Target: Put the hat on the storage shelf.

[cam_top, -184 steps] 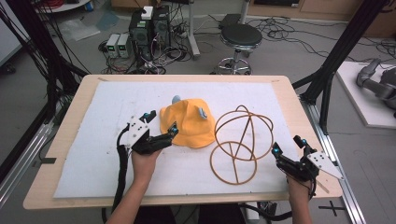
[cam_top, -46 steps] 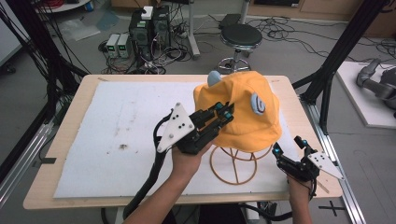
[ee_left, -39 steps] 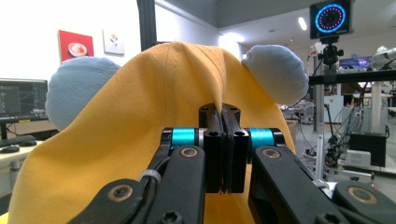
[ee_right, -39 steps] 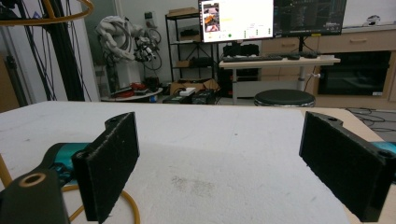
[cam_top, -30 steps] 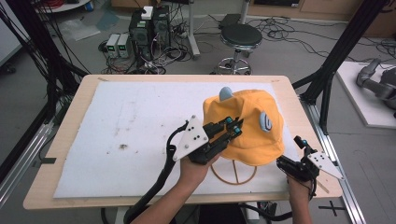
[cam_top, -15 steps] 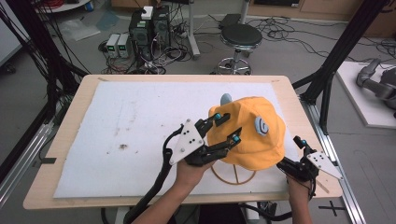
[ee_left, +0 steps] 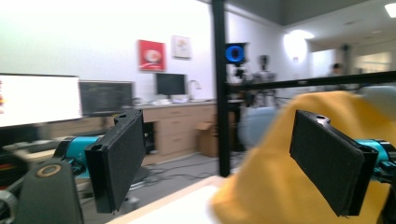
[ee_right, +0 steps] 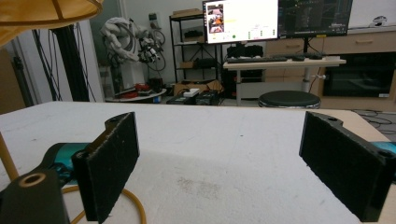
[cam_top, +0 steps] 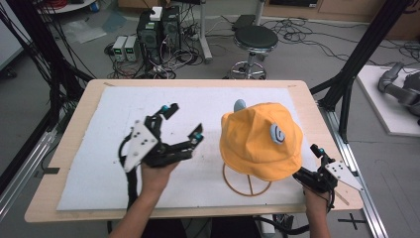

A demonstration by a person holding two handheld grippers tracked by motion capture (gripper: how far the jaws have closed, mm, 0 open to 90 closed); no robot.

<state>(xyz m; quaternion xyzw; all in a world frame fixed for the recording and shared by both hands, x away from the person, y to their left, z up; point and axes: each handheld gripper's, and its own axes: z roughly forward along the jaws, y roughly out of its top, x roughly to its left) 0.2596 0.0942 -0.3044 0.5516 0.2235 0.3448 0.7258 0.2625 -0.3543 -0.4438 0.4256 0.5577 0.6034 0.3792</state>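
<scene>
From the high view, your yellow hat sits on the wire stand, on the white mat covering the table. Your left gripper is raised just left of the hat, apart from it, jaws spread wide and holding nothing. Your right gripper rests low at the hat's right brim.

In the left gripper view, your two black pads stand far apart; the hat fills the space beyond the right-hand pad, blurred.

In the right gripper view, your pads are also spread, with bare mat between them. The hat's brim hangs at the upper left, the stand's yellow base ring curving beside the near pad.
</scene>
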